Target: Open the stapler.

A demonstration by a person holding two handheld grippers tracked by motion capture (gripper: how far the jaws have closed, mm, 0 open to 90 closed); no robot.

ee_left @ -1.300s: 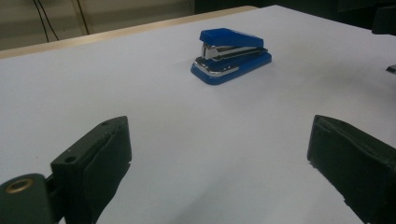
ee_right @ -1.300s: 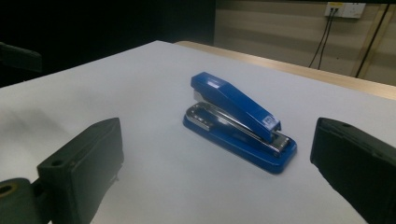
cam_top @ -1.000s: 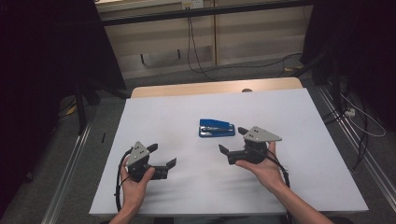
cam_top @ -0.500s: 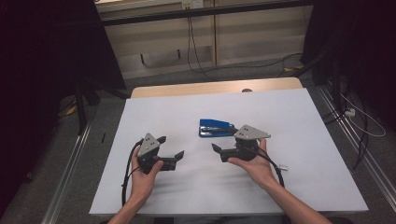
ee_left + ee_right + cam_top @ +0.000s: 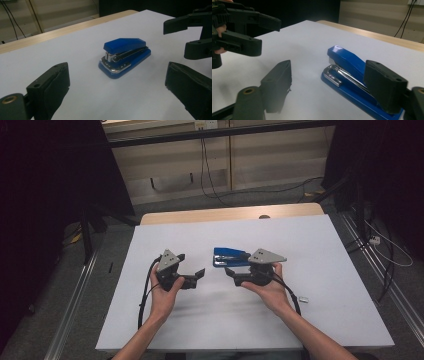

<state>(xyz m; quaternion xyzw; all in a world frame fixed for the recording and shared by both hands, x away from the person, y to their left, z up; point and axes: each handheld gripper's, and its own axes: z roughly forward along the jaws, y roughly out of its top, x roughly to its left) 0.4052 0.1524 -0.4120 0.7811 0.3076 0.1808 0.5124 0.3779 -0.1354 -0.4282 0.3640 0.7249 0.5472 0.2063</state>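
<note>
A blue stapler (image 5: 230, 256) lies flat on the white worktop (image 5: 320, 250), near the middle. The right tongs (image 5: 231, 272) sit just beside it, on the side closer to the person, and in the right gripper view one black jaw stands in front of the stapler's back end. Their jaws are apart and have just been closing, with nothing pressed between them. The left tongs (image 5: 199, 273) are a little way off to the left, pointing at the stapler, with jaws wide apart and holding nothing.
</note>
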